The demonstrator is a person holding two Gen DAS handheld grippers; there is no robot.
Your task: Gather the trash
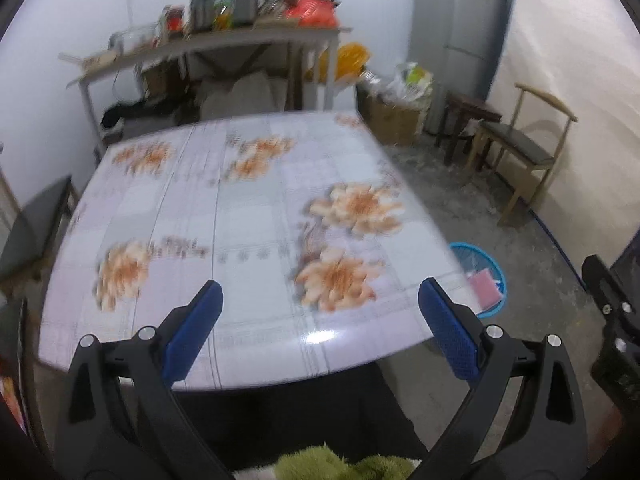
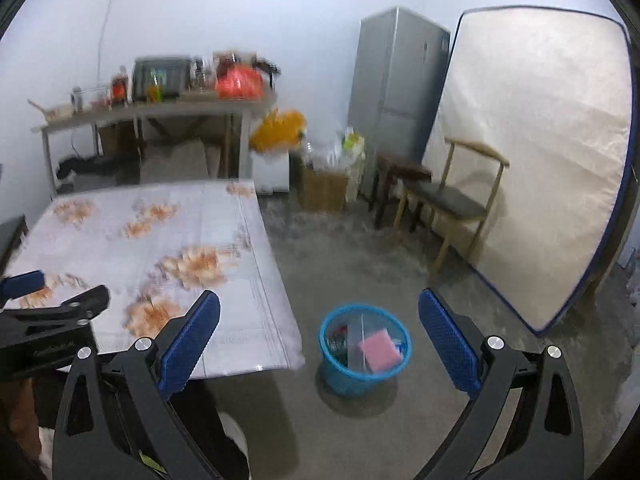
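The left gripper point(image 1: 318, 300) is hanging over the near edge of the flowered table point(image 1: 240, 208), angled downward with its blue pads spread wide and nothing between them, while the right gripper point(image 2: 320, 312) is tilting down at the floor off the table's right side, likewise released and empty. No writing is showing clearly enough to read, only a blurred mark on the left gripper's black body at nine o'clock in the right wrist view. The blue trash basket point(image 2: 332, 376) is sitting on bare concrete between the right gripper's fingers, at about six o'clock, holding a pink pack point(image 2: 380, 350) and clear wrappers, with open floor stretching toward the wooden chair point(image 2: 452, 200) at two o'clock.
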